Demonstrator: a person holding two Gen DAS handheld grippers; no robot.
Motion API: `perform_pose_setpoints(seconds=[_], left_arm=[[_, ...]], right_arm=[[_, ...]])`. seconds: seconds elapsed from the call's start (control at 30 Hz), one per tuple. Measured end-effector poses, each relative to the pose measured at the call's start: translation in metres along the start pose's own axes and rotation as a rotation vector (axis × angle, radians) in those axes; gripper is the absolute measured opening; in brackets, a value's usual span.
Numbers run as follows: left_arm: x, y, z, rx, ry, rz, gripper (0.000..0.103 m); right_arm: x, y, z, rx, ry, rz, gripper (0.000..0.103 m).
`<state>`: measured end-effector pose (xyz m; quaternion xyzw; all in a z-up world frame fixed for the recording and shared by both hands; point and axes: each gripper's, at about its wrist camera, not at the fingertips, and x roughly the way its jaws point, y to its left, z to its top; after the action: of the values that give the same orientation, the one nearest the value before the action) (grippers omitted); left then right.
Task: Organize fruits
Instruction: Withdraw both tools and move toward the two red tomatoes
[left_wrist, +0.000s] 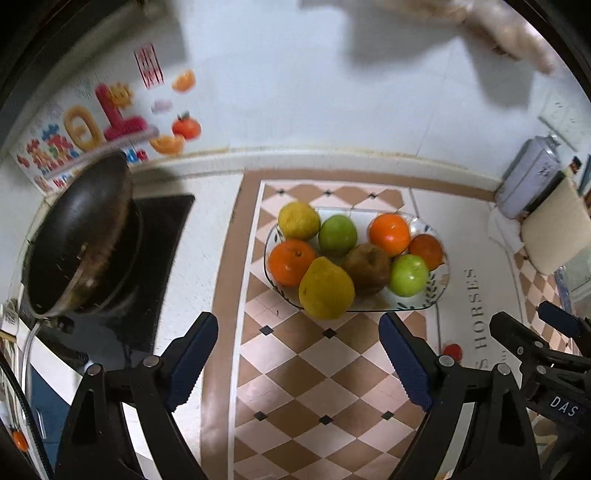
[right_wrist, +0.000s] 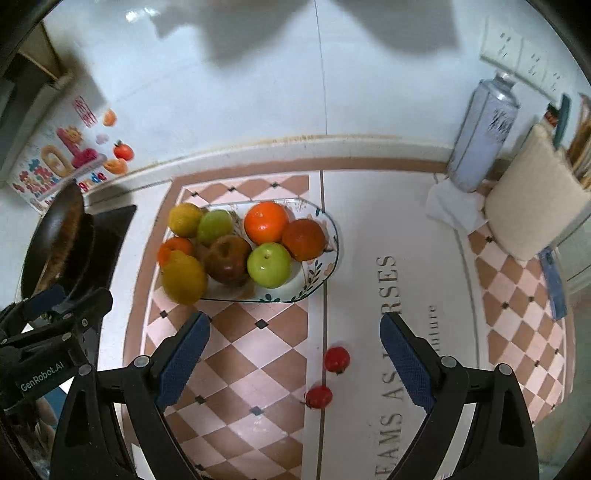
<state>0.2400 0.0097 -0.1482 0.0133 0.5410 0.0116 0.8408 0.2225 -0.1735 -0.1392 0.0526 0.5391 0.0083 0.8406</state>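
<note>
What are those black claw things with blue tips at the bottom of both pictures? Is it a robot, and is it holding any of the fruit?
No robot here: a person holds one grabbing tool, called a gripper, in each hand. Each gripper has a little camera looking along its two fingers. One picture comes from the left gripper, the other from the right gripper.

Both grippers are open and hold nothing.

Ahead of them a glass plate sits on a checkered mat. It is piled with oranges, green apples, yellow fruits and one brown fruit. Two small red fruits lie on the mat, off the plate, nearest the right gripper. A dark pan stands off to the left.
</note>
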Motion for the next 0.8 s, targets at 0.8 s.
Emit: perform_pose_setpoints(seconds=[0.8], left_arm=[[-0.138, 0.018, -0.056, 0.038, -0.203, -0.084, 0.089]], right_arm=[[-0.165, 0.027, -0.073, 0.016, -0.214, -0.002, 0.096]])
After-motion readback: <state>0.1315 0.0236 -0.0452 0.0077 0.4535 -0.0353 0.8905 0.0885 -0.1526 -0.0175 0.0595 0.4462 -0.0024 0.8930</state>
